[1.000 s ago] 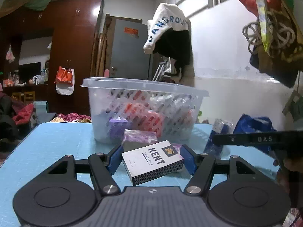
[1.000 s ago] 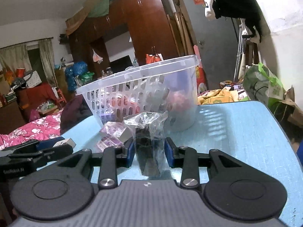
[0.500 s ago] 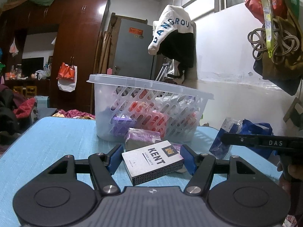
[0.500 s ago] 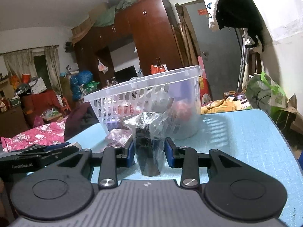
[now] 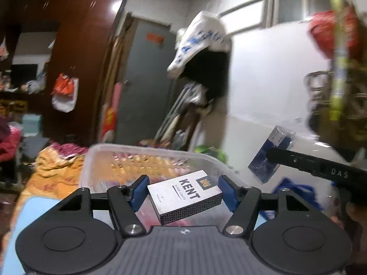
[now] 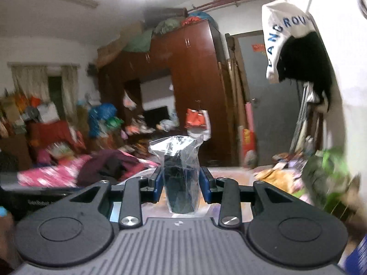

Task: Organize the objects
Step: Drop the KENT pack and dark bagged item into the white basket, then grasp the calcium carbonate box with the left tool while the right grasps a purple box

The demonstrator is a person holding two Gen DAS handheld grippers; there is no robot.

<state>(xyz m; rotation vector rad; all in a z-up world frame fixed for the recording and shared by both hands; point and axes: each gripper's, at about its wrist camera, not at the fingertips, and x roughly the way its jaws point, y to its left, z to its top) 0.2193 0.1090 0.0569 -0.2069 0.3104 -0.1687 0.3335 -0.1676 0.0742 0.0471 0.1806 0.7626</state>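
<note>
Right now my left gripper [image 5: 183, 193] has its 2 blue pads [image 5: 139, 192] clamped on the sides of a white KENT cigarette pack [image 5: 184, 199], which sits tilted between them with its printed face up and its dark honeycomb edge toward the camera. Just beyond and below the pack I see the clear plastic basket [image 5: 146, 152], its rim blurred, with reddish and orange shapes showing through the lattice wall; what lies inside I cannot tell. A corner of the light blue table [image 5: 27, 215] shows at lower left.

My right gripper [image 6: 181, 184] is closed narrow on a dark object wrapped in a clear plastic bag [image 6: 180, 176], held upright, the crumpled bag top sticking up above the pads. From the left camera that same gripper appears as a black bar at the right, carrying a blue packet-like shape that is too blurred to read.

Around me: a brown wardrobe [image 6: 195, 78] piled with bundles, a grey door [image 5: 146, 78], a white lettered garment [image 6: 284, 34] hanging over something black, and bedding at the left.
</note>
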